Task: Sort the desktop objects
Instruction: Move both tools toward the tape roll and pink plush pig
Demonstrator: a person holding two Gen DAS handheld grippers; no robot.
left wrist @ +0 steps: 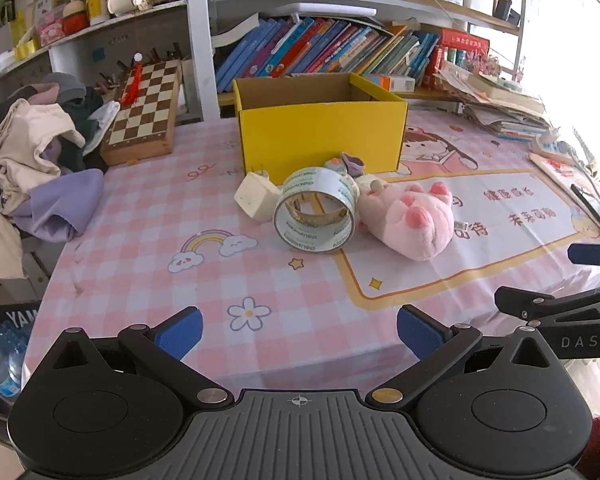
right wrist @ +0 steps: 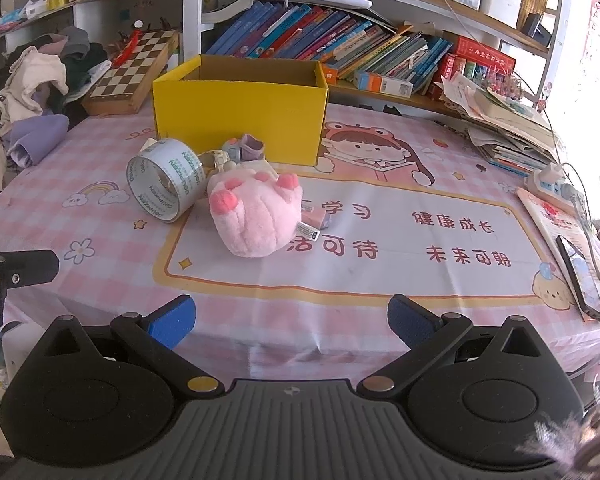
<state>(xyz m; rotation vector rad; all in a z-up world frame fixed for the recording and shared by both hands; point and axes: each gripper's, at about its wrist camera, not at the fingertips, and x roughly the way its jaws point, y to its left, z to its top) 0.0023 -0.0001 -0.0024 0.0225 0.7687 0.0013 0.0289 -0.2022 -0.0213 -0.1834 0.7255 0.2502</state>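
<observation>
Centrally: tape roll (left wrist: pixel 315 213), pink plush (left wrist: pixel 410 218), white charger (left wrist: pixel 256 197) crowd yellow box (left wrist: pixel 320 134) front; both hand-held grippers, left (left wrist: pixel 299 334) and right (right wrist: pixel 291 322), wide open, empty, near tabletop (left wrist: pixel 148 264) front edge.

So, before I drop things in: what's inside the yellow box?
Only bare brown inner walls show inside the yellow box; its front wall hides the floor, so any contents can't be seen.

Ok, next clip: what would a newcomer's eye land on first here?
Probably the open bright yellow cardboard box standing mid-table on the pink checked tablecloth. Right in front of it lies a clutter: a pink plush paw-shaped toy, a clear packing tape roll standing on edge beside it, and a cream charger plug. Both grippers' jaws hang open at the table's near edge.
</observation>
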